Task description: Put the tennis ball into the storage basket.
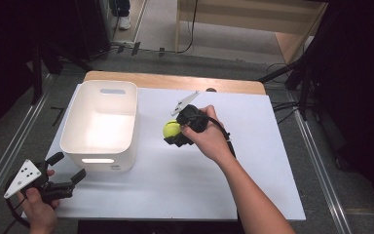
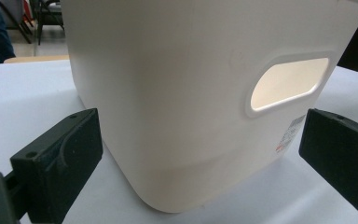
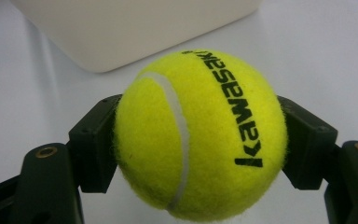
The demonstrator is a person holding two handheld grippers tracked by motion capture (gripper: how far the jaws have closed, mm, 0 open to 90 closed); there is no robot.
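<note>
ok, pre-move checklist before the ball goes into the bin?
1. Right gripper clamped on tennis ball, a jaw on each side: ok.
2. Ball lifted off table: cannot tell.
3. White bin upright, opening free: ok.
4. Ball beside the bin, not yet over it: not ok.
5. Left gripper open, near the bin's front wall, out of the ball's path: ok.
</note>
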